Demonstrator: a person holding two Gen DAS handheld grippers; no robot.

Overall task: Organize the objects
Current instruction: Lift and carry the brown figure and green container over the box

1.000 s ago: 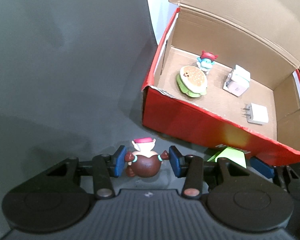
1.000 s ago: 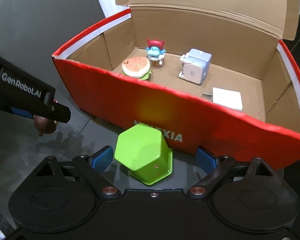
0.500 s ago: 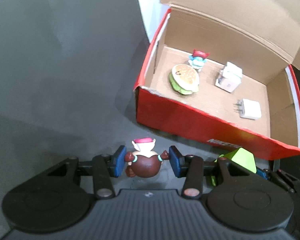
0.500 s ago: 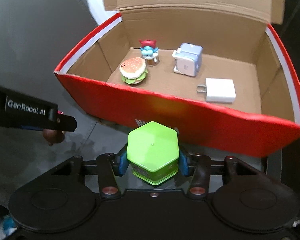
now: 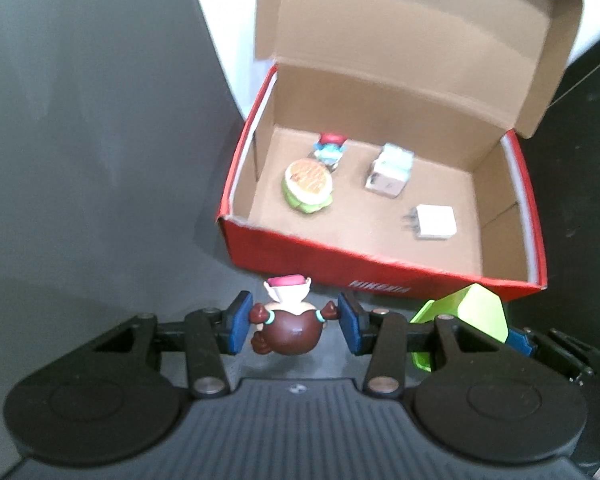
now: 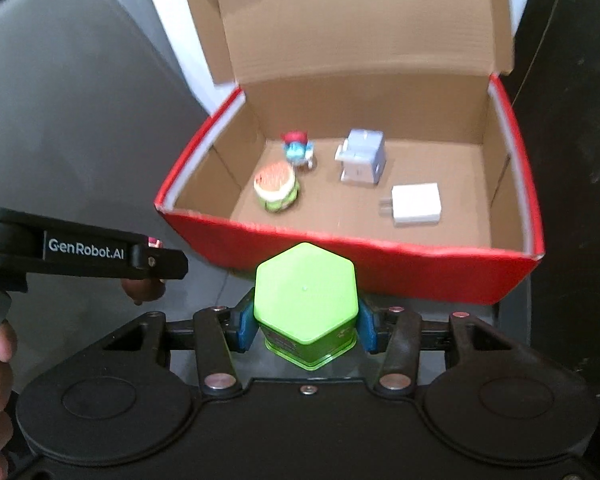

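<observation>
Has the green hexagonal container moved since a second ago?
Yes. The green hexagonal container lay tilted on the table before the red box; the right gripper jaws closed on it, and it is now lifted toward the box rim.

a dark grey tabletop (image 5: 80, 140) carries an open red cardboard box (image 5: 340, 254).

The brown figurine (image 6: 142, 294) is mostly hidden behind the left gripper (image 6: 156, 258); the box's lettering (image 5: 382, 286) is blurred, perhaps a brand; the lid (image 6: 360, 12) runs off the top edge.
</observation>
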